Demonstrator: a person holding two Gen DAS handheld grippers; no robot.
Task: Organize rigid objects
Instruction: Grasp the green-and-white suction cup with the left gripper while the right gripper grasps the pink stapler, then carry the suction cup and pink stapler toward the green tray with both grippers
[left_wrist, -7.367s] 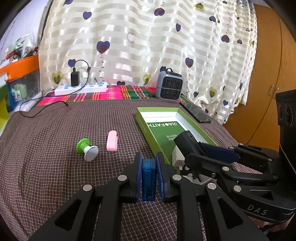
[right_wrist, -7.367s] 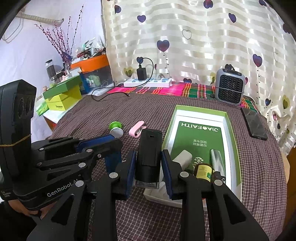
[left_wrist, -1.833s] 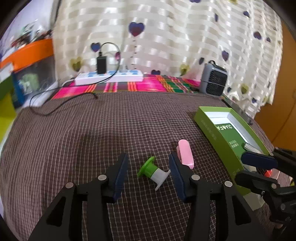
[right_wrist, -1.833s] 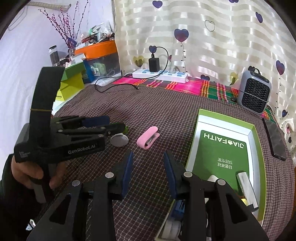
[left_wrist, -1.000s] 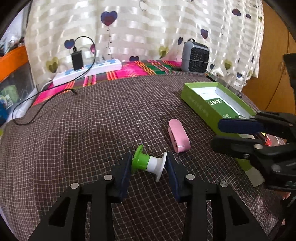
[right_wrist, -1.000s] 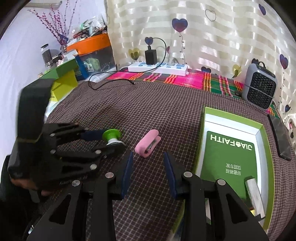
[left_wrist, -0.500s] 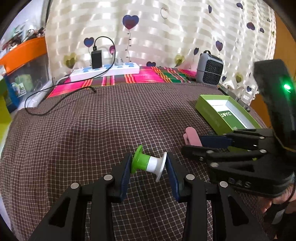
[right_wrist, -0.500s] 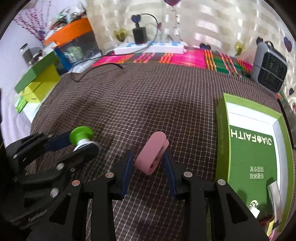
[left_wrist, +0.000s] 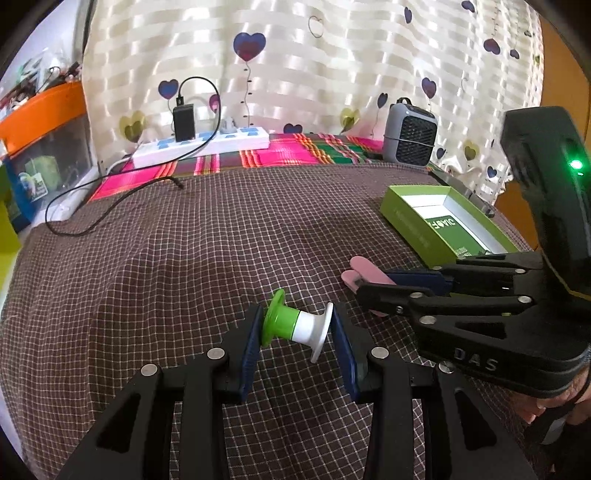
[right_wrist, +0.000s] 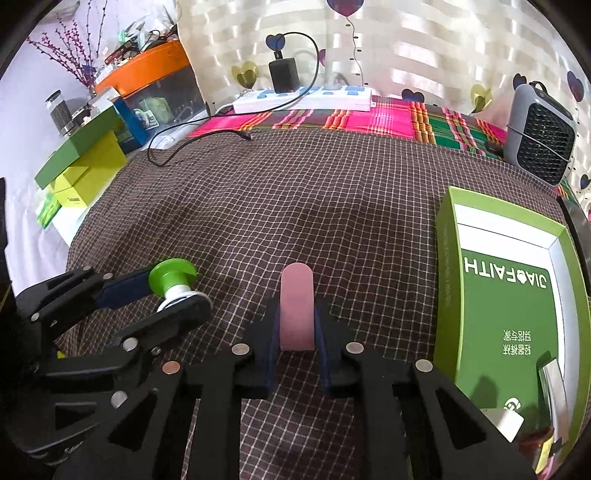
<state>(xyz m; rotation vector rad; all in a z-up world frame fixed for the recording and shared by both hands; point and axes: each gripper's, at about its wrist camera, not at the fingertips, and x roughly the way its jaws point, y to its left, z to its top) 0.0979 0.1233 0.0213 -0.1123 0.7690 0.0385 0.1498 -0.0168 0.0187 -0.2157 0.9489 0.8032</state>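
Note:
My left gripper (left_wrist: 297, 330) is shut on a green and white spool (left_wrist: 295, 326), held sideways just above the checked cloth; it also shows in the right wrist view (right_wrist: 173, 282). My right gripper (right_wrist: 297, 325) is shut on a pink clip (right_wrist: 296, 304), which also shows in the left wrist view (left_wrist: 364, 271), right of the spool. The open green box (right_wrist: 447, 258) with a green booklet and small items inside lies at the right, and shows in the left wrist view (left_wrist: 410, 225).
A grey mini heater (left_wrist: 408, 134) stands at the back right. A white power strip (left_wrist: 203, 144) with a black charger and a cable (left_wrist: 74, 206) lies at the back left. Green boxes (right_wrist: 81, 162) and an orange-lidded bin (right_wrist: 147, 70) stand off the left edge.
The right gripper has closed on the pink clip and turned it in line with the fingers. The left gripper still holds the spool, now slightly raised.

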